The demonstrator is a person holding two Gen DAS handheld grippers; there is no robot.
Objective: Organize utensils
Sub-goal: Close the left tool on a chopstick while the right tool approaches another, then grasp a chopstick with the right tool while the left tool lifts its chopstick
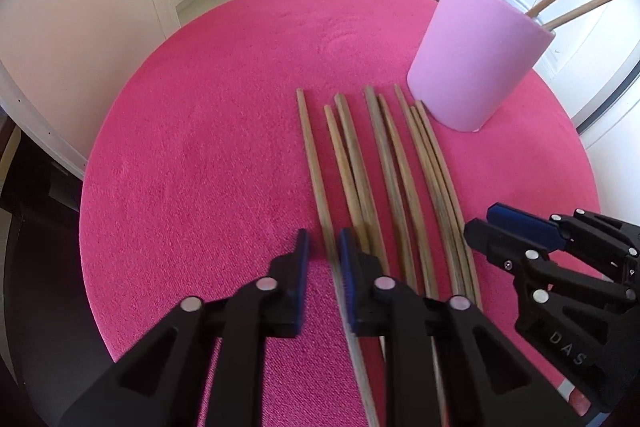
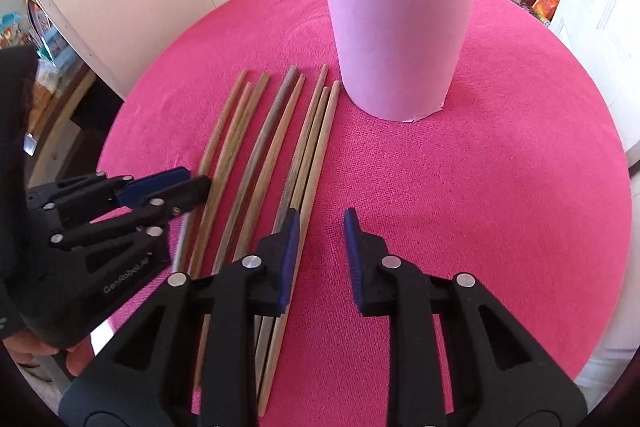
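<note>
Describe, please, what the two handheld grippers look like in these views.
Both the left gripper and the right gripper are matte black plastic with triangular cut-outs in their bodies, round silver pivot pins and dark blue ribbed pads on the fingers. The left one carries pale "GenRobot" lettering, the right one the letters "DAS". A dark sleeve shows behind the left gripper.

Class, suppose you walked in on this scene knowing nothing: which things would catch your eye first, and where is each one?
First the bright pink round tablecloth filling both views. Then the pale pink cup standing at its far side with a few wooden sticks leaning out of it, and the row of wooden chopsticks lying side by side in front of it. Two black grippers with blue pads, left gripper and right gripper, hover at the chopsticks' near ends.
</note>
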